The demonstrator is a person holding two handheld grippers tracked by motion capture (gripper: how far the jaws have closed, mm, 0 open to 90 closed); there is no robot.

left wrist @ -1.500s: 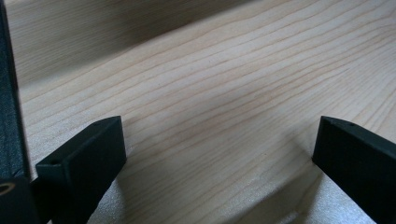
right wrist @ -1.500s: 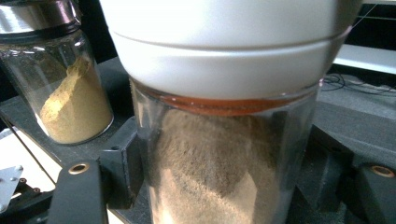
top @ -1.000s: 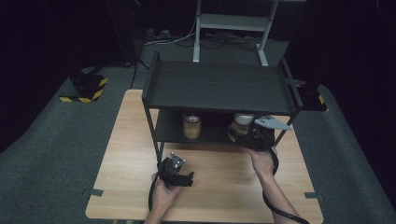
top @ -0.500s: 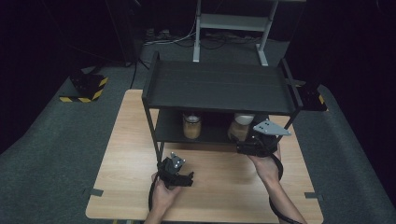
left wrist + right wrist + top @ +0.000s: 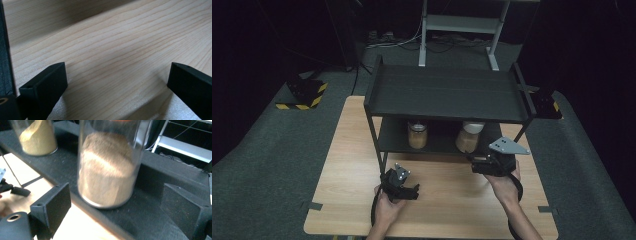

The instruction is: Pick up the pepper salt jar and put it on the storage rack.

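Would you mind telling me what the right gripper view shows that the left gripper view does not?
Right gripper view alone: a clear glass jar of tan powder standing on the black lower shelf, just beyond the open right gripper, and a second jar of yellower powder farther along.

Left gripper view alone: the open left gripper, nothing between its jaws.

Both: the light wooden tabletop.

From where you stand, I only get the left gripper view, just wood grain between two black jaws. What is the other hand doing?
Observer: The right gripper is at the shelf's lower level, in front of a jar of brown powder.
Operator: Is it holding the jar?
Observer: No. Its jaws have just been opening and stand apart, clear of the glass.
Operator: Any other jars?
Observer: Yes, a second jar of yellowish powder stands on that level.
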